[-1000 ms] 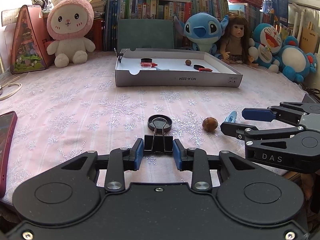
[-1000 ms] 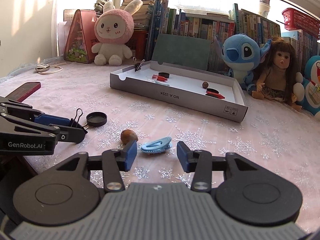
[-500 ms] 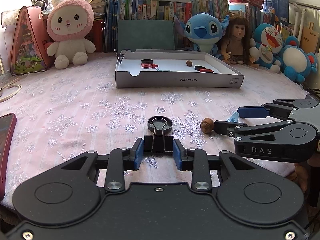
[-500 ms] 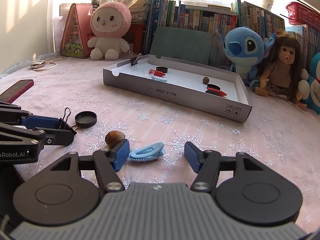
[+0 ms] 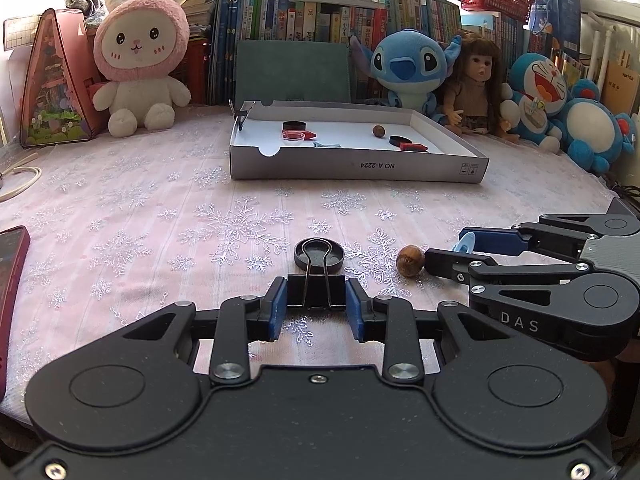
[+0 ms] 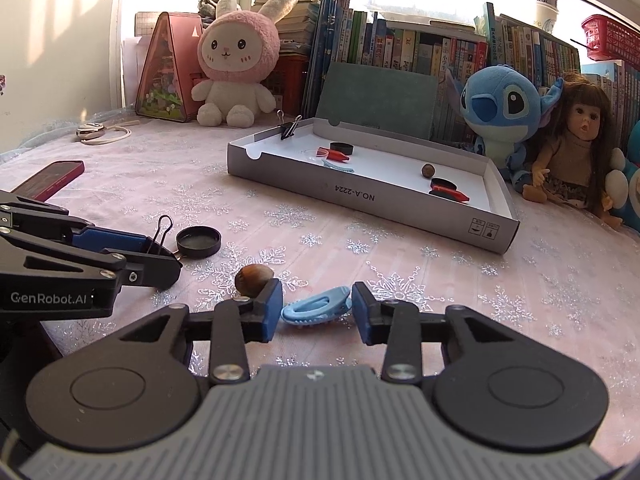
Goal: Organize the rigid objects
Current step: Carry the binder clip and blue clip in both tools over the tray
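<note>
Currently we hold the binder clip (image 5: 316, 290) pinched in the left gripper (image 5: 316, 307) near the table edge, while the right gripper (image 6: 314, 309) has been closing around the blue clip (image 6: 316, 309); next, lift both into the box (image 6: 360, 196).

At nine o'clock the dark red flat phone (image 5: 10, 280) is cut off by the left wrist view's edge. The light blue plastic hair clip (image 5: 464, 242) peeks out at three o'clock, mostly hidden behind the right gripper's finger (image 5: 494, 239).

Bare tablecloth (image 5: 160, 216) before box (image 5: 360, 168)
</note>
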Demonstrator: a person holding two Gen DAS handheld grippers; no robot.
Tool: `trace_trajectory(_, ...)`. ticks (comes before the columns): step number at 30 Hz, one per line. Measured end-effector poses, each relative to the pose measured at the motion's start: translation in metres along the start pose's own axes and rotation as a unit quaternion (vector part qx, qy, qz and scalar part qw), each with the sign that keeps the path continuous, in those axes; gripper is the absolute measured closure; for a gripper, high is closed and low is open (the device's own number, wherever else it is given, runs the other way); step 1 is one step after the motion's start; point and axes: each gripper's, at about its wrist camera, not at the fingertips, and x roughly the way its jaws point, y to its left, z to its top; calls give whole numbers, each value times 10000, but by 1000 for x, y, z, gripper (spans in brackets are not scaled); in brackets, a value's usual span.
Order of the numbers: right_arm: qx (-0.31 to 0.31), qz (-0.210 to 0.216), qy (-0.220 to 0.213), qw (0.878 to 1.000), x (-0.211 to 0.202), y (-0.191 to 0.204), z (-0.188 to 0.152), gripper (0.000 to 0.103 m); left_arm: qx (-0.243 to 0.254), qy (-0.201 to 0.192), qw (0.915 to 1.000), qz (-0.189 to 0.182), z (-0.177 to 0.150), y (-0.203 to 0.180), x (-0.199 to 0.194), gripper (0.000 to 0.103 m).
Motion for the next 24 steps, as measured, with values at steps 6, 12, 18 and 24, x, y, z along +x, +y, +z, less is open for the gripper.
trace_trajectory(6,128,-55,-110,9998,-5,-3,5,59,15,-98,9999,-71,8,-2,-2,74)
trace_trajectory(12,263,-188,-226,9992,-9,-9,14,59,25,-284,9996,-84,24,-2,-2,74)
trace_trajectory(18,453,-330,-300,9980,-9,-21,24,59,-59,-407,9990,-160,46,-1,5,74)
trace_trajectory(24,709,-468,-370,9957,-6,-38,37,59,-157,-431,9987,-219,71,0,19,74)
